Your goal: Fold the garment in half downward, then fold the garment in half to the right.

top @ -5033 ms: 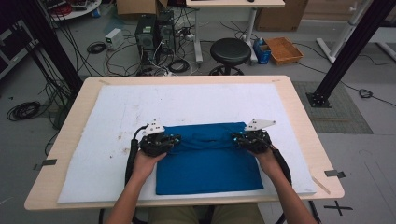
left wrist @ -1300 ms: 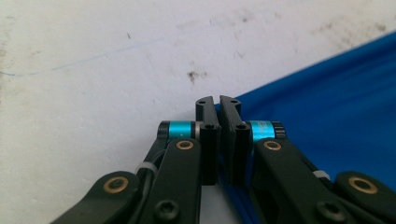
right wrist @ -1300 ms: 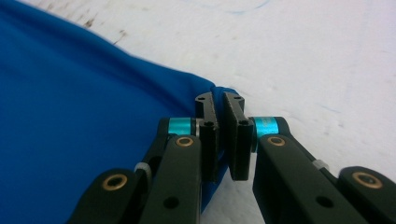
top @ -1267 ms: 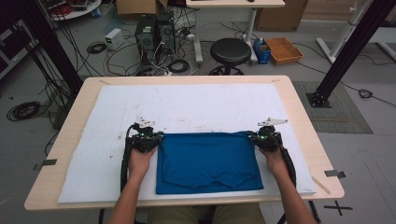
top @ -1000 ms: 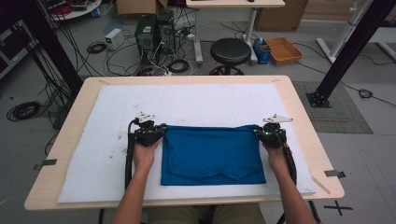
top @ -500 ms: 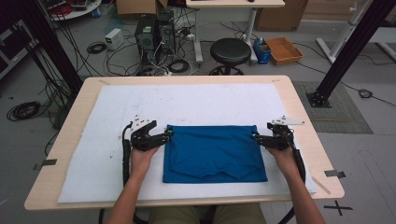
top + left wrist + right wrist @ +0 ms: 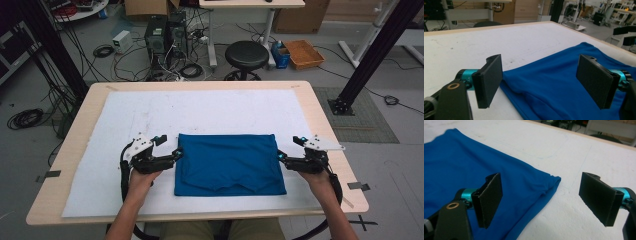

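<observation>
A blue cloth (image 7: 229,163) lies folded flat on the white mat, near the table's front. My left gripper (image 7: 176,154) sits at the cloth's left edge, open, its jaws wide apart with nothing between them. In the left gripper view (image 7: 544,83) the blue cloth (image 7: 559,82) spreads under and past the jaws. My right gripper (image 7: 281,159) rests at the cloth's right edge, open as well. In the right gripper view (image 7: 546,200) the cloth's far right corner (image 7: 552,181) lies between the spread jaws, untouched.
The white mat (image 7: 210,112) covers most of the wooden table (image 7: 95,95). On the floor beyond the far edge stand a black stool (image 7: 245,52), computer cases (image 7: 162,35) with cables, and a cardboard tray (image 7: 305,52). A black post (image 7: 367,55) rises at the right.
Both grippers carried the cloth's upper edge away from the person, flattening the fold, then let go. They have since opened and drawn apart sideways to the cloth's left and right edges.
</observation>
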`<state>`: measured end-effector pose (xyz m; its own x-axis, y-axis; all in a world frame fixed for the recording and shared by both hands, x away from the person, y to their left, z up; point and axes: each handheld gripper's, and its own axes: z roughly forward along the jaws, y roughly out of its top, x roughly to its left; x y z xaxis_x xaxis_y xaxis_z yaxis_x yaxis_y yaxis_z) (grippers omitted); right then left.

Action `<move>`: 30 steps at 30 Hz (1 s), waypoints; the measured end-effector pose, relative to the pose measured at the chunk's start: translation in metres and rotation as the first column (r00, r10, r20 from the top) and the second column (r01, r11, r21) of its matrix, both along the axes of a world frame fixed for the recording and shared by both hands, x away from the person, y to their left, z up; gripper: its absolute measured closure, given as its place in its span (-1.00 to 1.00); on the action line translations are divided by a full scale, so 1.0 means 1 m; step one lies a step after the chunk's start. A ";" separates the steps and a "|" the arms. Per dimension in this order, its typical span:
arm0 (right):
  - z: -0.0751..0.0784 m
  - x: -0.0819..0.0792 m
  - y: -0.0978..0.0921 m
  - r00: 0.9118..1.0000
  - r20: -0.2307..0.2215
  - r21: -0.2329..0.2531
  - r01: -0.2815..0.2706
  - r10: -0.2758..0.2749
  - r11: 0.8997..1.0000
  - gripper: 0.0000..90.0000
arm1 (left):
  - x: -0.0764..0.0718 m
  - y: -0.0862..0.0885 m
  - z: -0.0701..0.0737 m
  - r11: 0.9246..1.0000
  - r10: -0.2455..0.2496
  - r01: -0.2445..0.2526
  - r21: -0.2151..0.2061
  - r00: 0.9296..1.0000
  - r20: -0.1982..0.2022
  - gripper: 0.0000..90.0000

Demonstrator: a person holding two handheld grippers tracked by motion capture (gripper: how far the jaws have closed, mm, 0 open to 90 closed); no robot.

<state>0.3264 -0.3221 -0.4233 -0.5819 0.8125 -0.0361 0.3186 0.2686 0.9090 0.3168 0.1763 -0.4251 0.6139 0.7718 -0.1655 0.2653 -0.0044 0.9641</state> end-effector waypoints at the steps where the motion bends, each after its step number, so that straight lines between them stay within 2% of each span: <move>1: 0.001 -0.004 -0.001 1.000 0.014 0.003 -0.003 0.003 1.000 -0.59 | -0.002 0.002 0.001 1.000 0.007 -0.007 -0.006 1.000 0.011 -0.53; 4: 0.007 -0.013 -0.003 1.000 0.030 0.003 -0.001 0.001 1.000 -0.59 | -0.008 0.008 0.002 0.999 0.006 -0.004 -0.048 0.999 0.036 -0.53; 8: 0.010 -0.018 -0.005 0.999 0.043 0.025 0.016 -0.017 1.000 -0.59 | -0.010 0.017 -0.002 0.999 0.014 -0.013 -0.039 0.999 0.037 -0.53; 13: 0.008 -0.013 -0.004 0.999 0.030 0.031 0.030 -0.031 0.999 -0.59 | -0.010 0.023 -0.005 0.998 0.038 -0.037 -0.042 0.999 0.019 -0.53; 18: 0.003 -0.010 -0.005 0.999 0.012 0.021 0.032 -0.033 0.999 -0.59 | -0.011 0.020 -0.006 0.998 0.045 -0.045 -0.035 0.999 0.015 -0.53; 22: 0.004 -0.011 -0.007 0.999 0.007 0.032 0.041 -0.041 0.999 -0.59 | -0.010 0.015 -0.006 0.999 0.038 -0.038 -0.019 0.999 0.013 -0.53; 30: 0.002 -0.011 -0.009 0.999 0.001 0.024 0.052 -0.052 0.998 -0.59 | -0.007 0.009 -0.007 0.999 0.040 -0.040 -0.002 0.999 -0.023 -0.53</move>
<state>0.3153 -0.3307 -0.4216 -0.5384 0.8425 -0.0170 0.3303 0.2295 0.9156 0.3096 0.1850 -0.4323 0.5789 0.7951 -0.1808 0.2871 0.0088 0.9579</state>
